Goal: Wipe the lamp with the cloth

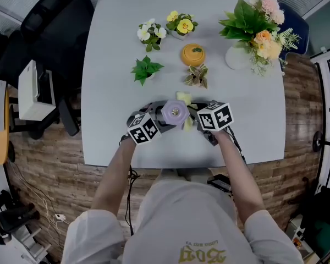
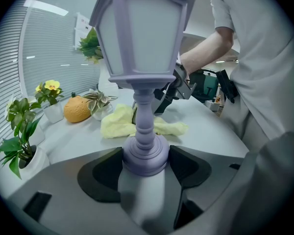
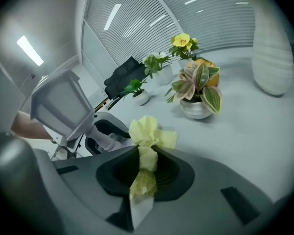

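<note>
A lavender lantern-style lamp (image 1: 175,113) stands upright near the table's front edge. My left gripper (image 2: 146,156) is shut on the lamp's round base (image 2: 146,153), with the lantern head (image 2: 142,31) rising above the jaws. My right gripper (image 3: 144,161) is shut on a pale yellow cloth (image 3: 148,136), which bunches out past the jaws and hangs just right of the lamp (image 3: 63,104). In the head view the left gripper (image 1: 155,125) and the right gripper (image 1: 202,124) flank the lamp, and the cloth (image 1: 185,99) shows behind it. Part of the cloth (image 2: 121,121) lies on the table.
Behind the lamp stand small potted plants (image 1: 146,69), (image 1: 151,33), (image 1: 181,24), (image 1: 197,76), an orange fruit-shaped object (image 1: 193,54) and a white vase of flowers (image 1: 239,56). A black chair (image 1: 49,32) sits off the grey table's (image 1: 110,120) left edge.
</note>
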A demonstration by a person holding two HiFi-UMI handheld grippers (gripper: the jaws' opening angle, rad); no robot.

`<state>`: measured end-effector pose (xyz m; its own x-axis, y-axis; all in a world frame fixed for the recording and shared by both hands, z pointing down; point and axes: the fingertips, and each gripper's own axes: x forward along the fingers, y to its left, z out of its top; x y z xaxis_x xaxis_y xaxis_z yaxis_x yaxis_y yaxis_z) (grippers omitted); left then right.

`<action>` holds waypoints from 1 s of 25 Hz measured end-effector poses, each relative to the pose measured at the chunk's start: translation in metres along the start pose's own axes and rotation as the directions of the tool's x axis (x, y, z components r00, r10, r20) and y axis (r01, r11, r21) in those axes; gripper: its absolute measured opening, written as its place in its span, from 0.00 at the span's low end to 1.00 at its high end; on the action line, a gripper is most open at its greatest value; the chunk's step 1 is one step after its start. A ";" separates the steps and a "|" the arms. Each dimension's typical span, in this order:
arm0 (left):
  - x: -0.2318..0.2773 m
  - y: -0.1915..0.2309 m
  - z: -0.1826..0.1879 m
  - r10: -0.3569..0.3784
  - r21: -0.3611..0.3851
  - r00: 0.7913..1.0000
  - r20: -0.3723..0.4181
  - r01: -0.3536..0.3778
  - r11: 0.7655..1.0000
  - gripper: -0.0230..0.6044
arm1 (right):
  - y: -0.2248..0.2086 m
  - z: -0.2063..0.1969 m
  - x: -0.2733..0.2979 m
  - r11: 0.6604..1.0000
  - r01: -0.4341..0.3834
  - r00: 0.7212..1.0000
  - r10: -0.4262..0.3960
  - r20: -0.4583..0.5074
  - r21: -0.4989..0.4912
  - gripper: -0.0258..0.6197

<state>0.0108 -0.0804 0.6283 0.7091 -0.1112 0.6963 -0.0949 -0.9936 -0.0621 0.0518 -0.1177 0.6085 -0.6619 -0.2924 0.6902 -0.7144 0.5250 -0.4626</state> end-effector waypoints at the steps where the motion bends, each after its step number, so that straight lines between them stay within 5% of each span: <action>1: 0.000 0.000 0.000 0.001 0.001 1.000 0.001 -0.001 1.000 0.51 | -0.002 0.001 -0.002 1.000 0.023 1.000 -0.023 0.014 -0.007 0.15; 11: 0.001 0.000 -0.002 0.001 -0.032 1.000 -0.015 -0.002 0.999 0.51 | -0.008 0.001 -0.039 0.986 0.166 0.977 -0.161 0.140 -0.027 0.15; 17: -0.009 -0.008 -0.001 0.052 -0.186 0.998 0.036 -0.044 0.982 0.51 | 0.010 -0.001 -0.062 0.981 0.194 0.960 -0.185 0.208 -0.022 0.15; 21: -0.030 -0.012 0.005 0.148 -0.305 0.983 0.113 -0.107 0.946 0.51 | 0.020 0.001 -0.078 0.975 0.222 0.941 -0.212 0.263 -0.009 0.15; 25: -0.059 -0.002 0.011 0.308 -0.445 0.937 0.162 -0.209 0.871 0.51 | 0.034 0.005 -0.094 0.970 0.242 0.917 -0.231 0.325 0.006 0.15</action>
<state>-0.0231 -0.0719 0.5790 0.7491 -0.4136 0.5174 -0.5417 -0.8321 0.1191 0.0883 -0.0766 0.5252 -0.5159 -0.6494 0.5587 -0.8547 0.4340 -0.2849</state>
